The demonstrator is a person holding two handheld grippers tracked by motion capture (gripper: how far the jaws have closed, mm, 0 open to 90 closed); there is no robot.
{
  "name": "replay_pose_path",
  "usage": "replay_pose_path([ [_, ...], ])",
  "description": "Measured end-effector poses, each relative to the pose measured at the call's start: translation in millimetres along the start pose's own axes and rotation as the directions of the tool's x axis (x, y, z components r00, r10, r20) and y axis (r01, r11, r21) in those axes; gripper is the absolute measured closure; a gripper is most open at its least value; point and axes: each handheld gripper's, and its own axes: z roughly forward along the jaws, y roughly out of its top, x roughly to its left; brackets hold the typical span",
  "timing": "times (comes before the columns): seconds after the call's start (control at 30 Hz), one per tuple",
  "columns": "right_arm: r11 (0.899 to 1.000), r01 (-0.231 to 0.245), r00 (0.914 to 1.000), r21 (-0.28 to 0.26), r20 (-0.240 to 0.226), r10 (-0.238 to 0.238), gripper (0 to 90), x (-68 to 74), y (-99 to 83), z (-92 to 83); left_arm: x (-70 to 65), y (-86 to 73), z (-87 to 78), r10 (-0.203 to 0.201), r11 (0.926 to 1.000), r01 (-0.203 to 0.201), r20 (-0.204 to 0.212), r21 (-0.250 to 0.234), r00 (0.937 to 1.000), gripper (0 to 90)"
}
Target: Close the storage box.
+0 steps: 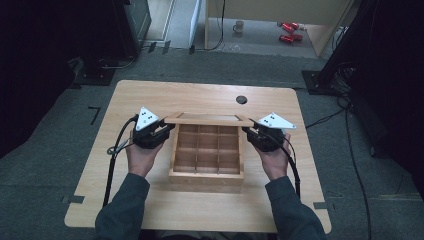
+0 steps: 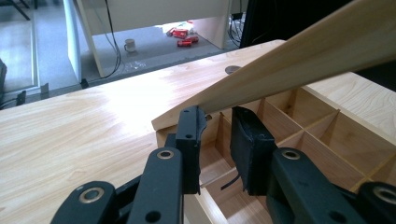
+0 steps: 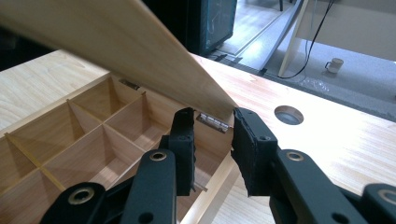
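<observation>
With lid [image 1: 209, 119] raised, box [image 1: 206, 177] compartments bare.

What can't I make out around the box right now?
- High view: the back wall of the box, behind the raised lid.
- High view: the red things on the floor, too small to identify.
- Left gripper view: the lid's far end, cut off by the picture's edge.
- Right gripper view: part of the hinge, behind the right claw.

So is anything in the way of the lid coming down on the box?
Nothing visible. The lid is tilted up over the box, whose compartments look empty. The left gripper and right gripper sit at its corners.
</observation>
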Motion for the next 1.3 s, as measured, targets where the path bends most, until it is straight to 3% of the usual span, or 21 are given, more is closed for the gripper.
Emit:
replay_pose_path([
  [0.83,1.000,0.010,0.9999,0.004,-0.005,-0.010,70.9,7.5,-15.7,-7.7,-6.9,-16.7,-6.1,-0.013,0.9999,0.013,0.002,0.001,0.9999,73.9],
  [1.3,1.000,0.016,0.9999,0.006,-0.006,-0.016,71.5,12.6,-26.0,-12.3,-12.0,-27.4,-10.3,0.002,1.0000,-0.002,-0.002,0.006,1.0000,73.6],
])
